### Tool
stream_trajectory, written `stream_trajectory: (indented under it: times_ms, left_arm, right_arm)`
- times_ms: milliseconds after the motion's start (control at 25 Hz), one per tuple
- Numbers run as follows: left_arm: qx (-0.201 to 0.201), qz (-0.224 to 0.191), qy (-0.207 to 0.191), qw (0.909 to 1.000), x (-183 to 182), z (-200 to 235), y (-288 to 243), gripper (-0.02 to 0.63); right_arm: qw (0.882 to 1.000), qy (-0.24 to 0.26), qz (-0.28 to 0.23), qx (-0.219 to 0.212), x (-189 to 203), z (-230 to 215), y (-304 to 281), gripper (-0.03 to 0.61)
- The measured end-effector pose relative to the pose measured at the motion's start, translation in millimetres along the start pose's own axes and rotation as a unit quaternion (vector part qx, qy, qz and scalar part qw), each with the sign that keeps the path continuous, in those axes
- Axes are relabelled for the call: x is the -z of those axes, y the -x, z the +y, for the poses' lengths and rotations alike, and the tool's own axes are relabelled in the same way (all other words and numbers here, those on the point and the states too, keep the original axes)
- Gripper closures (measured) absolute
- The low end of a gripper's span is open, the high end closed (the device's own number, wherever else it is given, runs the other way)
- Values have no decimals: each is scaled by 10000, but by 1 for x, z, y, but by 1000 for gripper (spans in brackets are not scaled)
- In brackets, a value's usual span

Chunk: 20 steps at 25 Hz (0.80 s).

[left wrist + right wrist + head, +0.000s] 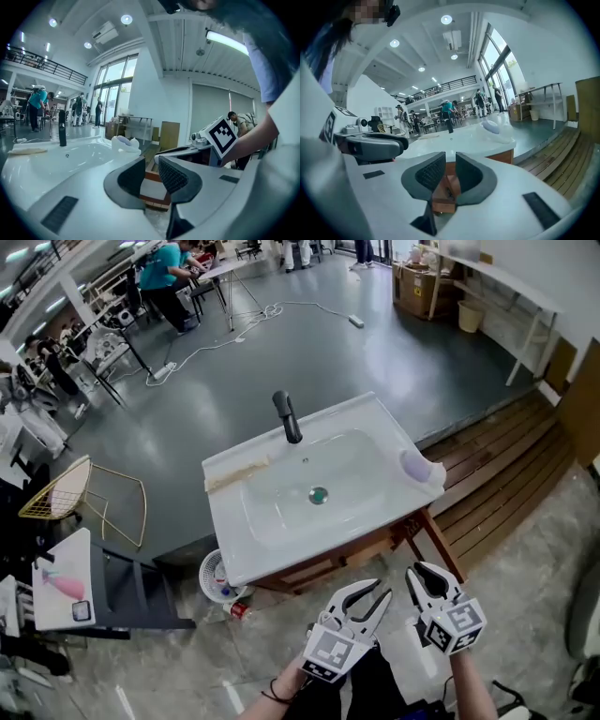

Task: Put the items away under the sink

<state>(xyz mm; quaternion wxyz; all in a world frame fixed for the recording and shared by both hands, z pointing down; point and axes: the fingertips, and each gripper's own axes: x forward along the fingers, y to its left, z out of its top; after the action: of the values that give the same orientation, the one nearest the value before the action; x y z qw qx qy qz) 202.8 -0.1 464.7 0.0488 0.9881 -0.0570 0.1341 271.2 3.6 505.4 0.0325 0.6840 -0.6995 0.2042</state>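
Observation:
A white sink (281, 526) with a black faucet (287, 416) rests on a wooden stand (328, 563). A white and purple item (417, 465) lies on the sink's right corner, also visible in the left gripper view (123, 141) and the right gripper view (492, 126). Below the sink's left end sit a white basket (217, 576) of small items and a red can (239, 610). My left gripper (381, 591) (151, 176) and right gripper (424, 570) (450, 171) hover in front of the stand. Both are narrowly open and hold nothing.
A beige strip (236, 474) lies on the sink's back left rim. Wooden decking (506, 474) runs to the right. A gold wire chair (66, 491) and a white table (61, 582) stand at the left. People work at desks far behind.

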Motion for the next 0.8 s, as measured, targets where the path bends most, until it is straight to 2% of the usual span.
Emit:
stream_trajectory:
  times_ms: [400,560,800]
  left_arm:
    - [-171,-577,-384,9974,-63,-3,79,515]
    - [-146,-803,-526,9953,-78,-11,112,515]
    - [-141,-983,-701,9926,-82,-16,157,515]
  right_arm:
    - [9971,232,-716,-61,-82,94,45,525]
    - [9951,608,-772,-117,-98,138,55,525]
    - [9928,818,-874,-89,-105,185,67,528]
